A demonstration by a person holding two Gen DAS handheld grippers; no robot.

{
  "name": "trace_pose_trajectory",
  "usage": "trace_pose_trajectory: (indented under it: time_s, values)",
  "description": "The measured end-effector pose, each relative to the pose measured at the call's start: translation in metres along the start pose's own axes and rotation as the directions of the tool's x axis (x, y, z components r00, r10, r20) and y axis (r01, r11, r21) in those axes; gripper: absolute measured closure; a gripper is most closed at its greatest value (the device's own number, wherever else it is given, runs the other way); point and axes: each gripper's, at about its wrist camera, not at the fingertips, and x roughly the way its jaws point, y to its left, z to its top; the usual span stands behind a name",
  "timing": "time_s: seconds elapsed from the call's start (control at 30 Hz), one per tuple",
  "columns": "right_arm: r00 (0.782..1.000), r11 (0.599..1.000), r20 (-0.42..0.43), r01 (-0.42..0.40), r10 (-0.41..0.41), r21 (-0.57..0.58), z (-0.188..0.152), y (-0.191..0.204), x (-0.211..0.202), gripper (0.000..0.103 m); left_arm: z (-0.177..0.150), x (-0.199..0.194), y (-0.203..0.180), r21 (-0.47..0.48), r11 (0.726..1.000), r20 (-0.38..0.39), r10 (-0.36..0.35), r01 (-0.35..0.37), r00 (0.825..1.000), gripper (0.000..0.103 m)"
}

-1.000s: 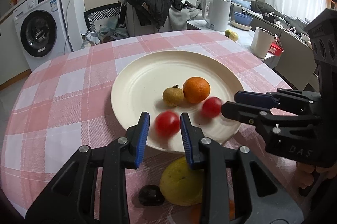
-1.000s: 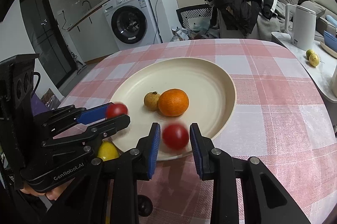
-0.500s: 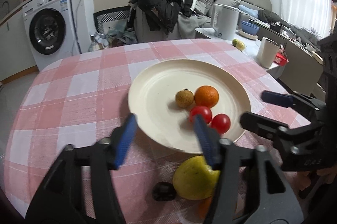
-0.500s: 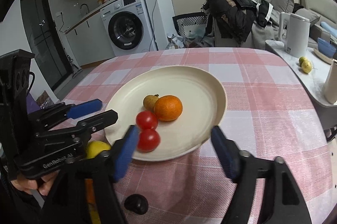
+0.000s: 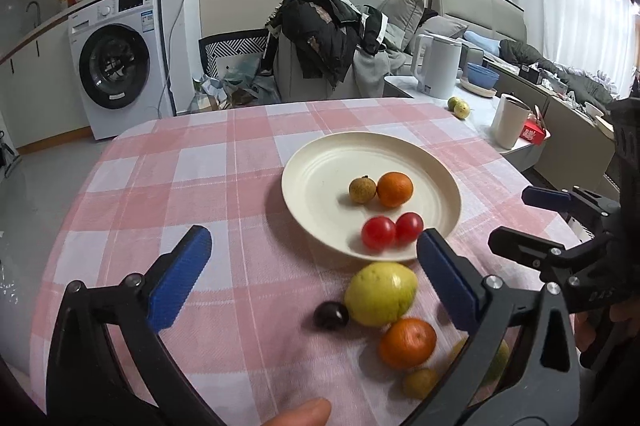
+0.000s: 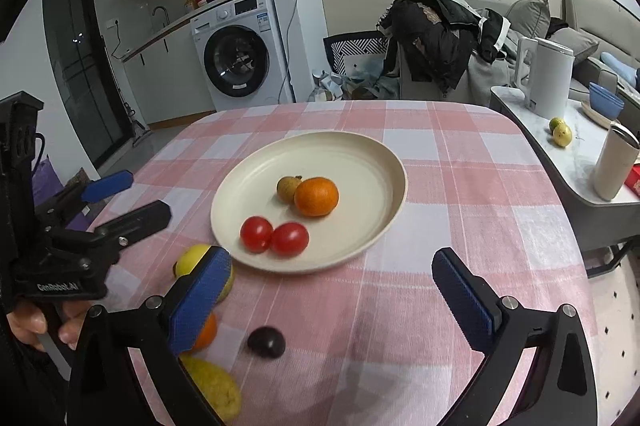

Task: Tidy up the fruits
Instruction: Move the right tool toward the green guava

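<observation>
A cream plate [image 5: 320,161] [image 6: 360,161] on the pink checked table holds an orange [image 5: 395,189] [image 6: 316,196], a small brown fruit [image 5: 362,189] [image 6: 288,188] and two cherry tomatoes [image 5: 378,232] [image 6: 256,234], side by side near its front rim. On the cloth in front of the plate lie a yellow-green fruit [image 5: 380,293] [image 6: 192,262], a dark small fruit [image 5: 330,314] [image 6: 266,342], a second orange [image 5: 407,343] and a small brown fruit [image 5: 420,382]. My left gripper [image 5: 316,276] is open and empty above these. My right gripper [image 6: 332,302] is open and empty.
A side counter at the right carries a white kettle [image 5: 438,65], a blue bowl [image 5: 483,75], a cup [image 5: 510,121] and two small fruits [image 5: 459,107]. A chair piled with dark clothes [image 5: 320,37] stands behind the table. A washing machine [image 5: 116,61] is at the back left.
Both grippers opened and let go of their cherry tomatoes, which now rest on the plate. Both grippers drew back toward the table's near edge.
</observation>
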Motion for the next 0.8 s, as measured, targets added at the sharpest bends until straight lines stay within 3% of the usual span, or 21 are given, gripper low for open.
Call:
trace_pose_trajectory:
  time_s: [0.37, 0.8]
  values:
    - [0.998, 1.000, -0.070, 0.001, -0.002, -0.016, -0.022, 0.015, -0.017, 0.000, -0.027, -0.045, -0.012, 0.035, 0.999, -0.004, -0.005, 0.005, 1.000, 0.001]
    - [0.988, 0.996, -0.150, -0.054, 0.044, -0.067, -0.029, 0.035, -0.025, 0.000, -0.037, -0.051, -0.013, 0.042, 0.999, -0.042, -0.002, 0.004, 0.999, 0.001]
